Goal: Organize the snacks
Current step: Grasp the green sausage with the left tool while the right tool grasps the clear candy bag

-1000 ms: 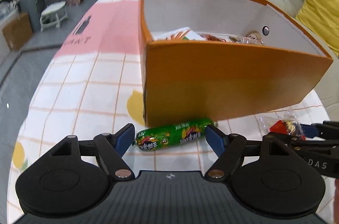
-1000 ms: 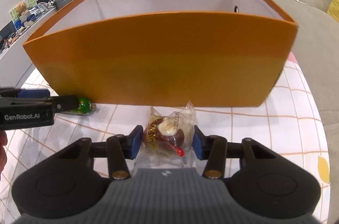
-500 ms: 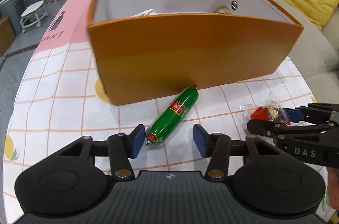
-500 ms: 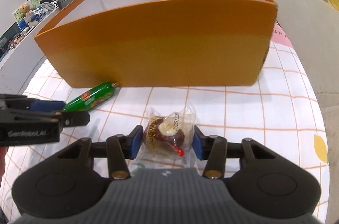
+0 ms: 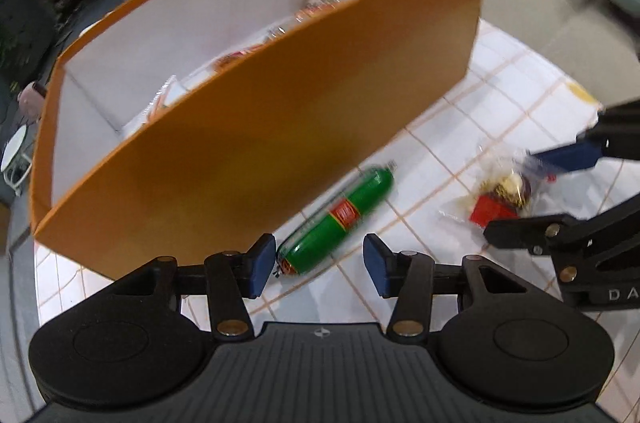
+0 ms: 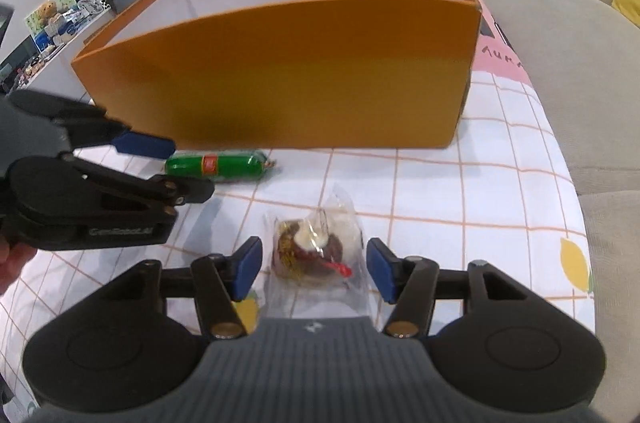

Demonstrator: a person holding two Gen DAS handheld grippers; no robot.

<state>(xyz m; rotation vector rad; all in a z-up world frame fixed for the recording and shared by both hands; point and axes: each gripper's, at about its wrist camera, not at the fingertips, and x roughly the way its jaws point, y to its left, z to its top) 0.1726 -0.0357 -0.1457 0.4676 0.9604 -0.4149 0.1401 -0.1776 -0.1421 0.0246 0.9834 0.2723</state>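
A matt orange cardboard box [image 6: 304, 71], a glossy green plastic-skinned sausage [image 6: 218, 165] and a crinkly clear-wrapped sweet [image 6: 316, 247] sit on smooth checked cloth [image 6: 500, 207].

On the checked-cloth table [image 6: 460, 191]: a large orange cardboard box [image 6: 304, 75] at the back, with wrapped snacks [image 5: 240, 57] lying inside along its near wall. Just before the box's front wall, a green plastic-wrapped sausage [image 6: 218, 165], lying flat close to that wall. Nearer the cameras and to the right of the sausage, a clear-wrapped chocolate ball sweet [image 6: 310, 249], apart from it. Left tongs [image 5: 320, 265] straddling the sausage's near end; right tongs [image 6: 314, 269] either side of the sweet, pads clear of it. Behind and right of the table, a beige fabric sofa [image 6: 560, 35].
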